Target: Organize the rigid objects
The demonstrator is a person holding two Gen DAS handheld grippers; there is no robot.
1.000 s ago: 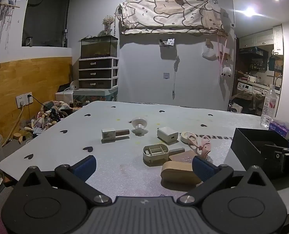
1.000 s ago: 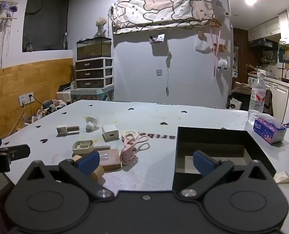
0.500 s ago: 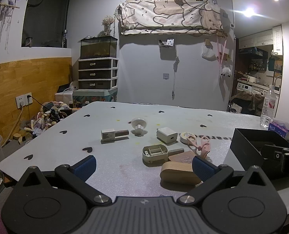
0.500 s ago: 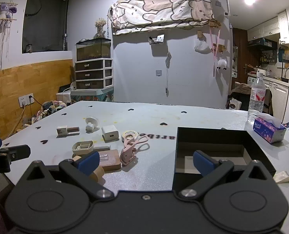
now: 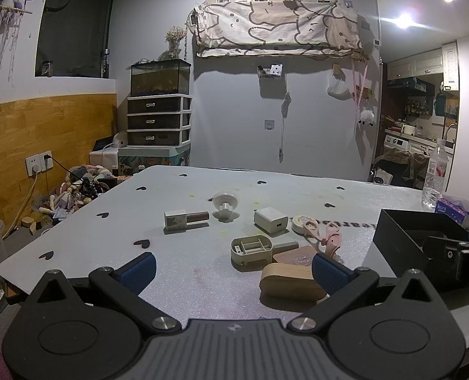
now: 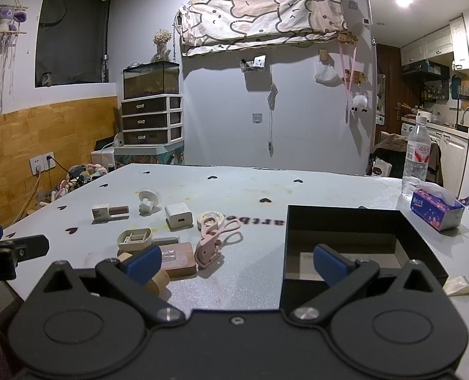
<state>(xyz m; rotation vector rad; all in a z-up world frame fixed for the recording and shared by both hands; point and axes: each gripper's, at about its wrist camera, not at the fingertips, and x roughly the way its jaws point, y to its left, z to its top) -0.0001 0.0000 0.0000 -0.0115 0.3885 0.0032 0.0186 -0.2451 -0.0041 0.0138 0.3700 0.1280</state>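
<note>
Sitting nearly bare, black box (image 6: pixel 345 221); left hand-held gripper (image 5: pixel 234 267) wide; right hand-held gripper (image 6: pixel 234 258) wide.

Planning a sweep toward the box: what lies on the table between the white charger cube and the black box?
In the right wrist view, the tape roll and pink clip lie between the white charger and black box, then bare table.

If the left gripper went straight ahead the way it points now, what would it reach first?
Likely bare table at first: the open left gripper has nothing between its fingers. The wooden block lies by its right finger, and the beige case lies slightly right; depth is uncertain.
</note>
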